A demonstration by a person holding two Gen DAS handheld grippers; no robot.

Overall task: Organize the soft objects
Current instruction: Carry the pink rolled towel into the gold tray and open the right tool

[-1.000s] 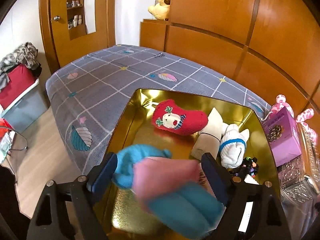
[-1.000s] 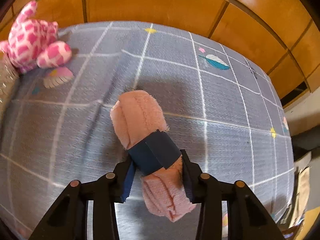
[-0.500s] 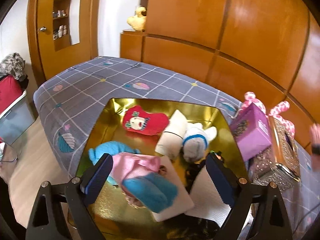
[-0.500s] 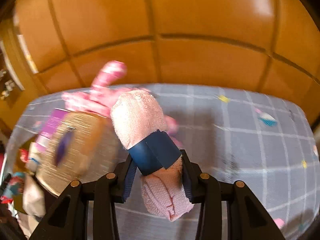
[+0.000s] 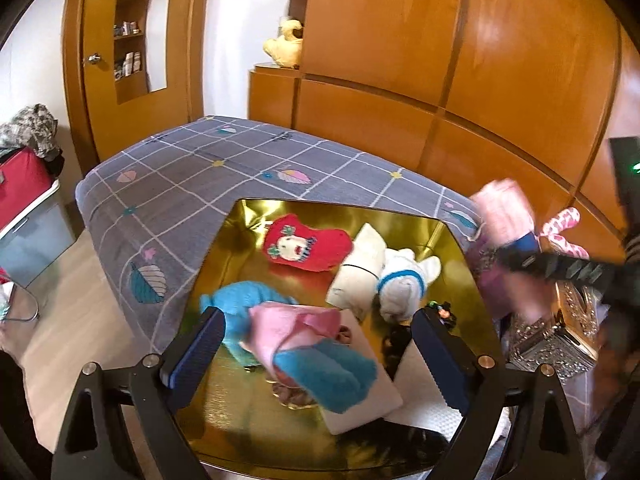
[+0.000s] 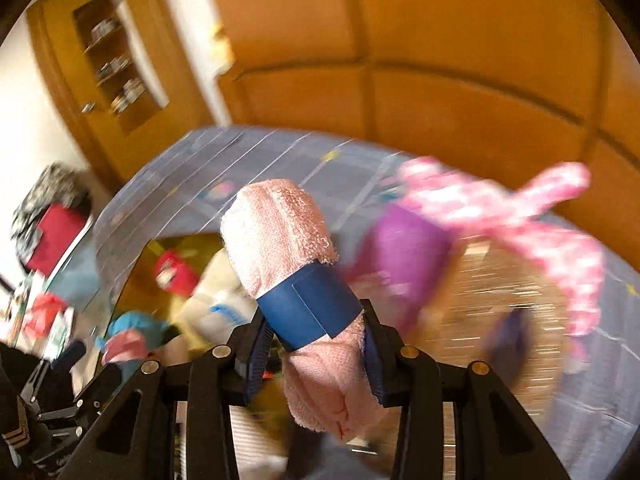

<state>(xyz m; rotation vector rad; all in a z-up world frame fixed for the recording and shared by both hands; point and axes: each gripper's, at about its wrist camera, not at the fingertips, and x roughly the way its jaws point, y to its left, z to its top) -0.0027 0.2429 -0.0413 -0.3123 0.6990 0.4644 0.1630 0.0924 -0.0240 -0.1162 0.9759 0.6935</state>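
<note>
My right gripper is shut on a rolled pink towel with a blue band, held in the air; the towel also shows blurred in the left wrist view, right of the gold tray. My left gripper is open above the gold tray. The tray holds a blue and pink plush, a red stocking, a cream pillow and a white plush with a blue collar.
The tray lies on a grey checked bedspread. A purple box, a pink spotted plush and a silver ornate box stand right of the tray. Wooden wall panels rise behind. A red bin stands on the floor at left.
My left gripper has let go of the blue and pink plush into the tray and pulled back. My right gripper has carried the pink towel off the bed toward the tray.
</note>
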